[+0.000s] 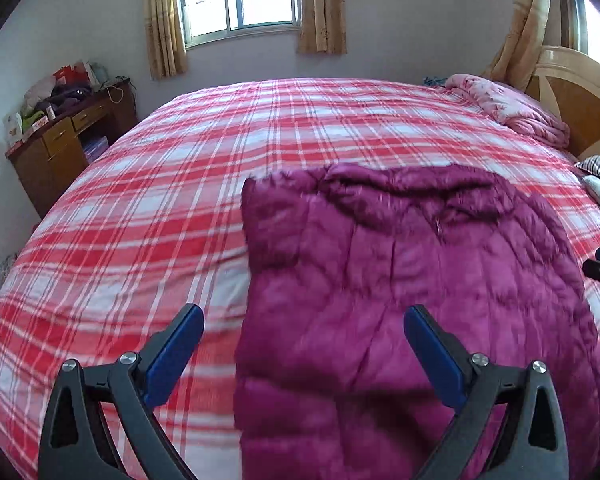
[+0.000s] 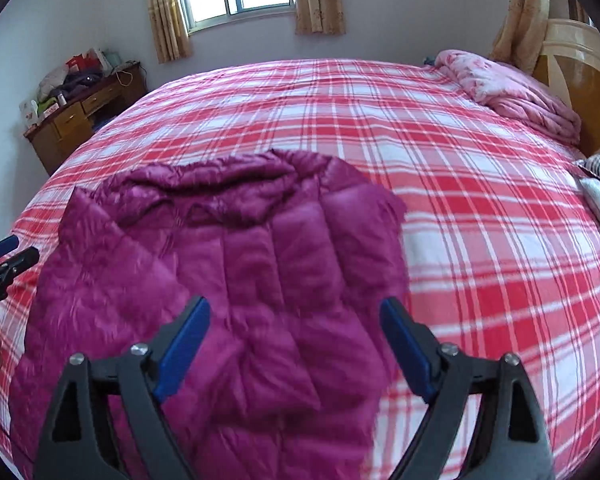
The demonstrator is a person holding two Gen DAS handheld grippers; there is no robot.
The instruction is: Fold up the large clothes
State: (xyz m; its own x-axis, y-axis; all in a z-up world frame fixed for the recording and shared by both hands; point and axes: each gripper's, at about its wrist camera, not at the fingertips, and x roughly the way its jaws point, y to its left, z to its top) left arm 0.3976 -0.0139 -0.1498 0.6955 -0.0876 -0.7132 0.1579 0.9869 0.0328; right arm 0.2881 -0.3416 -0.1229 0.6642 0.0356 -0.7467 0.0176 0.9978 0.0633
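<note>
magenta quilted puffer jacket [image 1: 400, 280] laid out flat on the red and white plaid bedsheet [image 1: 160, 208]

both black grippers with blue pads hover above it, left gripper [image 1: 304, 316] and right gripper [image 2: 295, 307] each with jaws spread wide, holding nothing. pink floral blanket [image 2: 512, 88] is bunched near the headboard.

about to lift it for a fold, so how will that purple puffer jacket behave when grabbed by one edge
The puffer jacket will probably flop and drape: it lies soft and wrinkled on the plaid bedspread. Its quilted puffiness suggests it is light for its bulk. The sheen hints that the shell may slip between the fingers.
</note>
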